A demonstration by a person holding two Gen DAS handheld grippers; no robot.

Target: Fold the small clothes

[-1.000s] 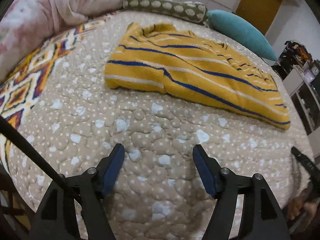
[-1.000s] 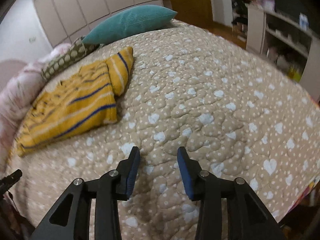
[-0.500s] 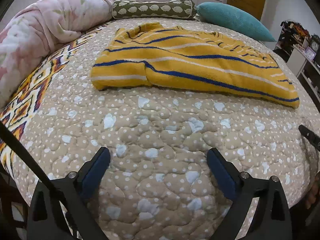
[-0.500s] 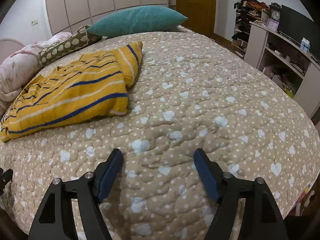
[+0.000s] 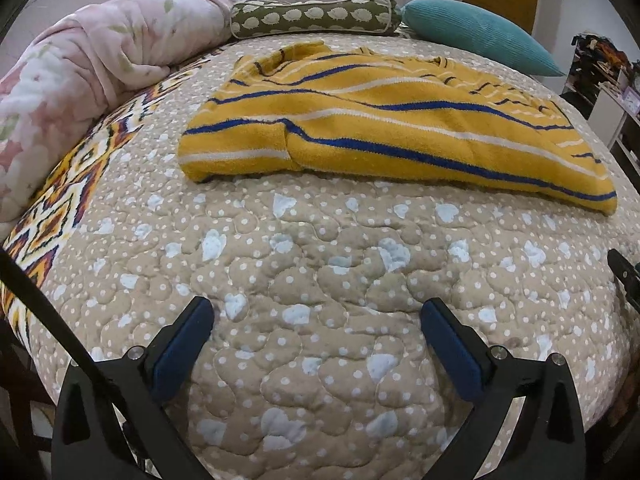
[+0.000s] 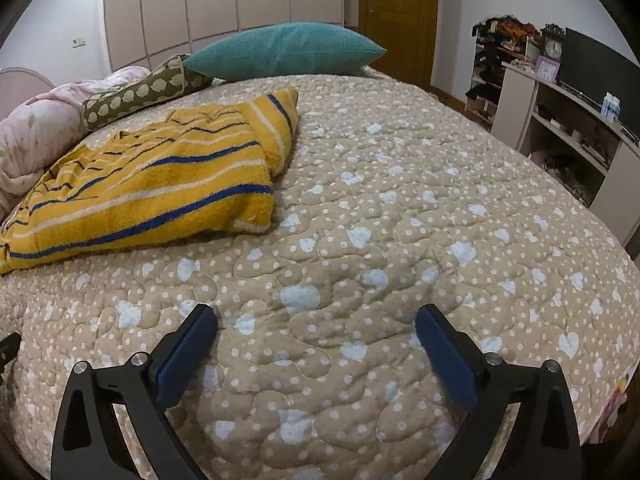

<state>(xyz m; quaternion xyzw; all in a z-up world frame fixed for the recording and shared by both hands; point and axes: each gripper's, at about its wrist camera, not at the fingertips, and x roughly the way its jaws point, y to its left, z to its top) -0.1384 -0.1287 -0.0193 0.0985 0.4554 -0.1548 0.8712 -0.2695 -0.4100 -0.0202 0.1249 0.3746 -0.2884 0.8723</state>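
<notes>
Indoors, beige heart-quilted bed (image 5: pixel 320 264), yellow striped garment (image 5: pixel 380 128) folded, both grippers' jaws released, teal pillow (image 6: pixel 284 50)

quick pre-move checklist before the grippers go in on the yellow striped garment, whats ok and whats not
1. Left gripper open and holding nothing: ok.
2. Right gripper open and holding nothing: ok.
3. Yellow striped garment lying on the quilt, nothing on top of it: ok.
4. Garment fully folded: not ok; it is partly folded, with rumpled cloth at the far side.
5. Quilt between both grippers and the garment free of obstacles: ok.
6. Teal pillow clear of the garment: cannot tell; they sit close.
</notes>
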